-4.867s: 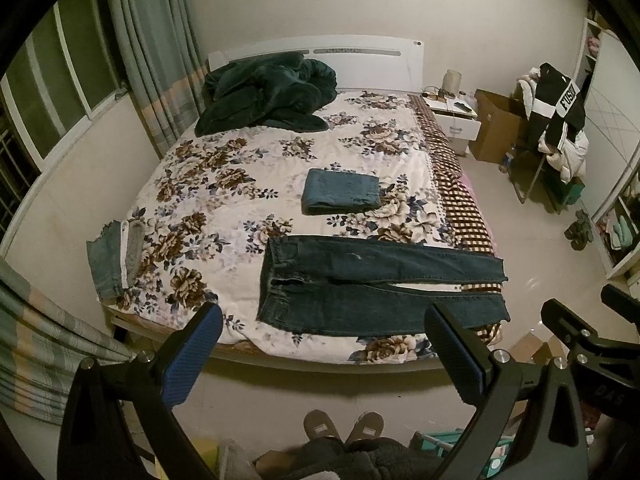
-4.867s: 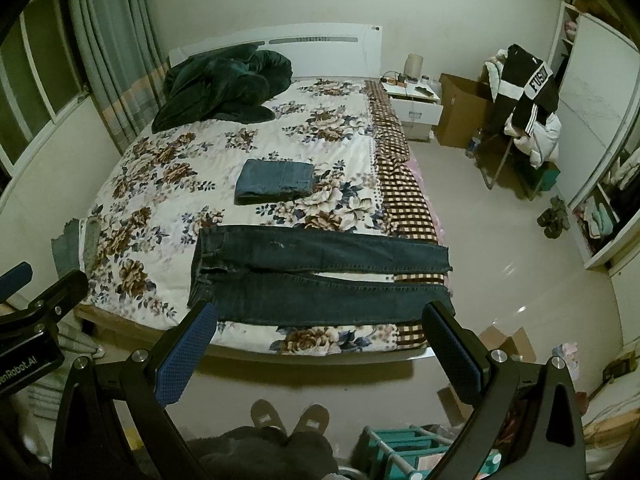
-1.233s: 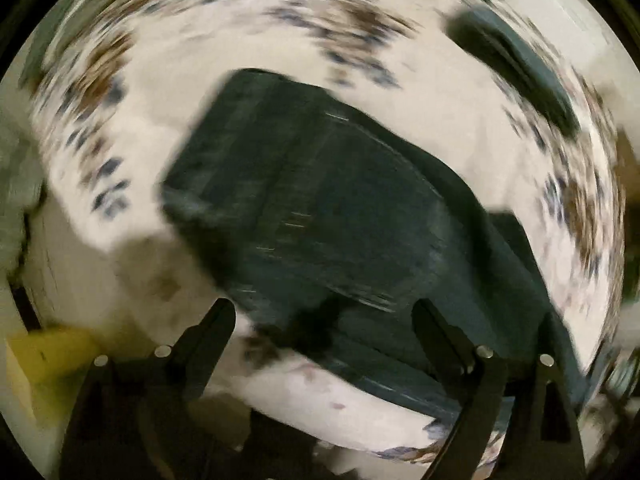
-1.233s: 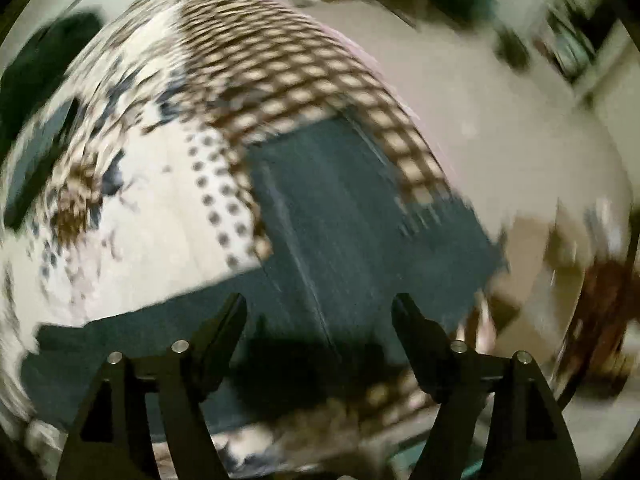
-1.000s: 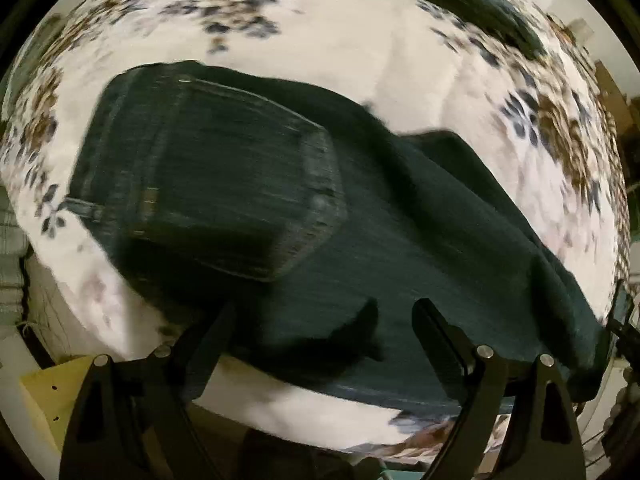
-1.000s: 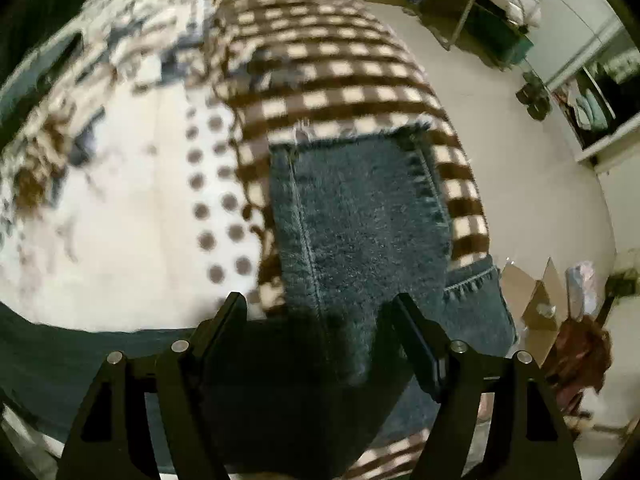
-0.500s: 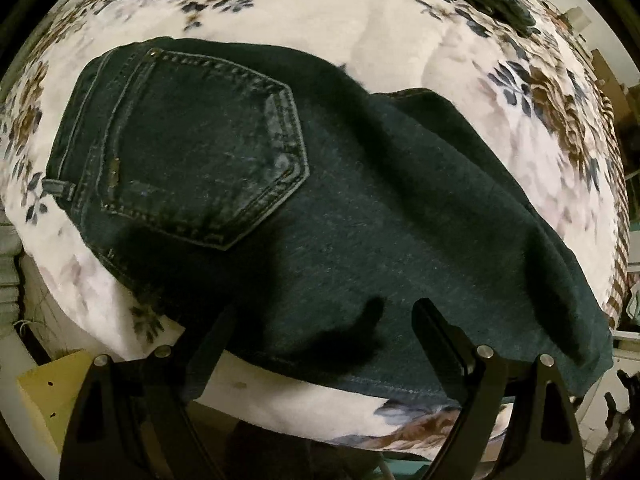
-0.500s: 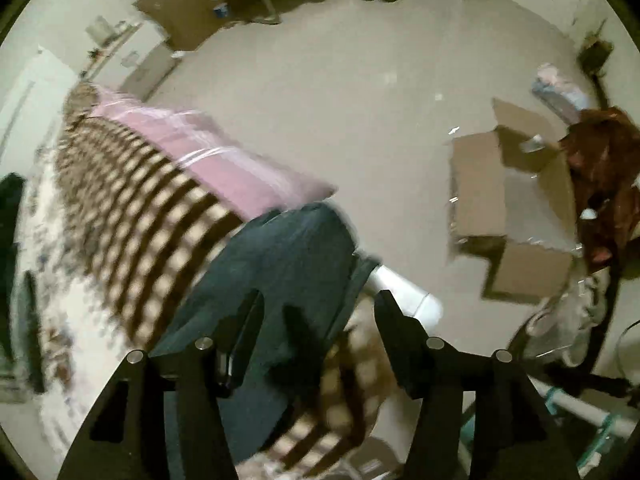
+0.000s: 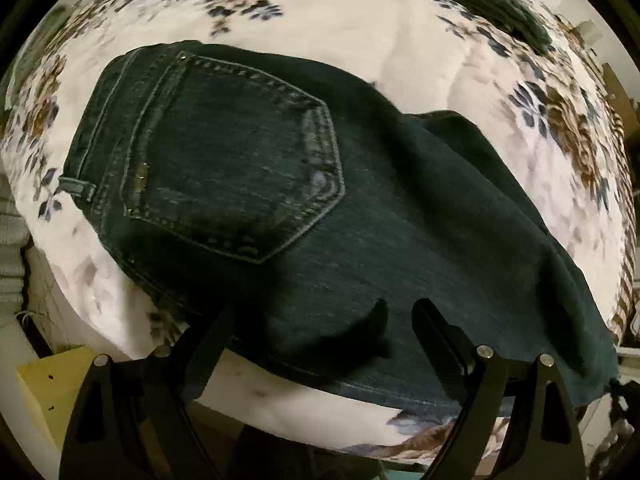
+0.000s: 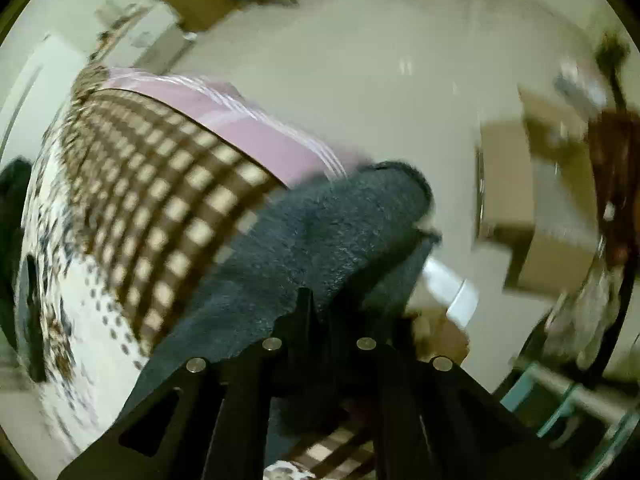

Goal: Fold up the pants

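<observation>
Your right gripper [image 10: 320, 320] swung to the leg hem at the bed [image 9: 360, 32] edge, fingers just shut on the jeans [image 9: 320, 220], left gripper [image 9: 320, 320] wide-open, empty over the seat; heavy floppy denim, grab the waistband.

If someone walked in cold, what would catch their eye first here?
The dark jeans spread across the floral bedspread, back pocket facing up beneath the open left gripper. At the bed's checkered edge, the right gripper has just clamped shut on the jeans' leg end.
</observation>
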The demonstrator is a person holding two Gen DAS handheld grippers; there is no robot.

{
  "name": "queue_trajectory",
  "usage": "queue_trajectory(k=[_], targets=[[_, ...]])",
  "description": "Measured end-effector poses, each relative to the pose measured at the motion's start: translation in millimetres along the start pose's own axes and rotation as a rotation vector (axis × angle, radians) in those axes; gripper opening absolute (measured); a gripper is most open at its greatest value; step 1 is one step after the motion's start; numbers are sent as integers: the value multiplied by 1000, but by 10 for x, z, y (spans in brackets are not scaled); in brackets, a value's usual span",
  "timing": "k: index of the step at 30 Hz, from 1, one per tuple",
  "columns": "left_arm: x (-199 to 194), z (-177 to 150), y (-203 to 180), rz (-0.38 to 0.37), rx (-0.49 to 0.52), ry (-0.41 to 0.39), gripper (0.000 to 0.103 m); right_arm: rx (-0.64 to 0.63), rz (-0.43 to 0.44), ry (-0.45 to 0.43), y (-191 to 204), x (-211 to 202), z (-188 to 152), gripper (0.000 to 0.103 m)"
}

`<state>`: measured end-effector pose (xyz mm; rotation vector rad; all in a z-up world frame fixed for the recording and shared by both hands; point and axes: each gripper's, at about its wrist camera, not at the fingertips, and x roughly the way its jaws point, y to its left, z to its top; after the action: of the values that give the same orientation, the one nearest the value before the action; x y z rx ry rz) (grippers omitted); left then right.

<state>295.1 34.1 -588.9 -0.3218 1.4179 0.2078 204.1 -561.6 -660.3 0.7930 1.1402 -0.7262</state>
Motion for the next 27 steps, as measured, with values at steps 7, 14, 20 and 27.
queue_trajectory(k=[7,14,20,27], targets=[[-22,12,247,-2,-20,-3,90,20,-1,9,8,-36,265,16],[-55,-98,609,-8,-61,-4,90,20,108,100,39,-291,-239,42],[-62,59,1095,-21,-169,-12,90,-28,337,348,740,-196,-1309,42],[-23,267,1754,-115,-307,-30,90,7,379,549,1341,363,-2193,41]])
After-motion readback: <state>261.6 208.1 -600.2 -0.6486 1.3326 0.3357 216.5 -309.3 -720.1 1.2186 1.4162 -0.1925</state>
